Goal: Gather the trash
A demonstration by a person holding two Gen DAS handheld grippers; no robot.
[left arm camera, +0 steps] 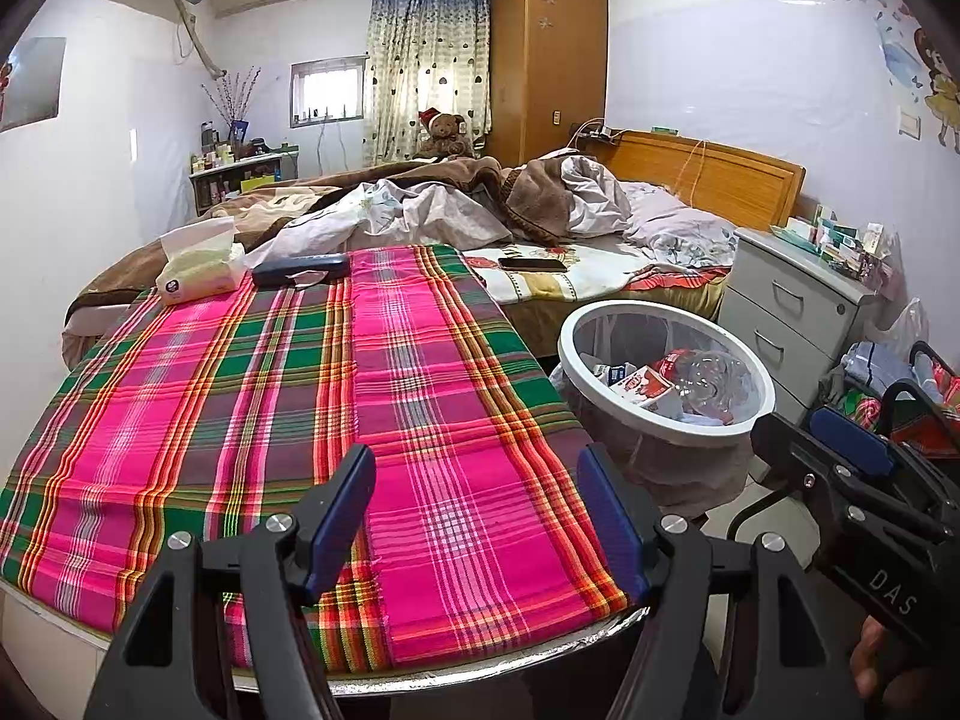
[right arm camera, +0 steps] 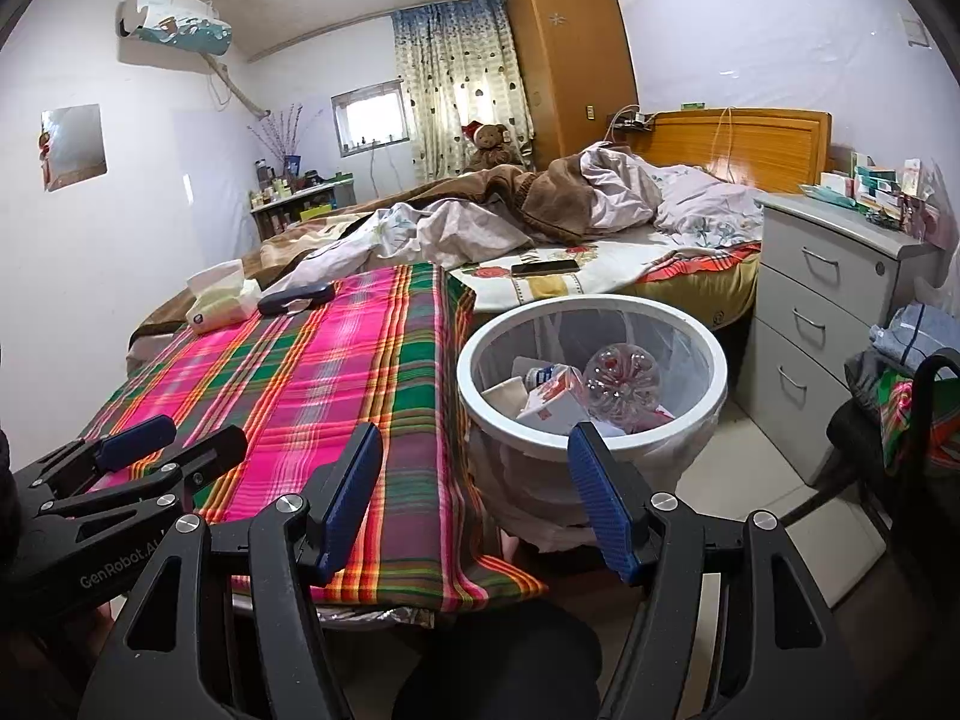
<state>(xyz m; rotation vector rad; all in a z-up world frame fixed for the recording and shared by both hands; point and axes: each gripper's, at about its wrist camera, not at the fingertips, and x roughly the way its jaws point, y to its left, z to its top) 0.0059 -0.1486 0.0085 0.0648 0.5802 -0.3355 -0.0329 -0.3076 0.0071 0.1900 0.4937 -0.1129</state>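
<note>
Trash bin (right arm camera: 591, 324) sits on the floor beside the plaid-covered surface (left arm camera: 300, 396).
White-rimmed and bag-lined, it holds cartons and a crushed clear bottle (right arm camera: 621, 381); left tongs (left arm camera: 477, 516) and right tongs (right arm camera: 474, 495) both gape, gripping nothing.

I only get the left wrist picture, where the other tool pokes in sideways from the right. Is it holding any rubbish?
Observer: No. In the right wrist view the right gripper has its jaws open with nothing between them.
Operator: What is it pointing at?
Observer: It points at the white bin. From there the near rim sits between the jaws, and a clear plastic bottle lies bottom-up on top, beside a red-and-white carton.
Operator: Is any of the person visible?
Observer: Possibly. A dark rounded shape, perhaps a knee, fills the bottom edge under the jaws.
</note>
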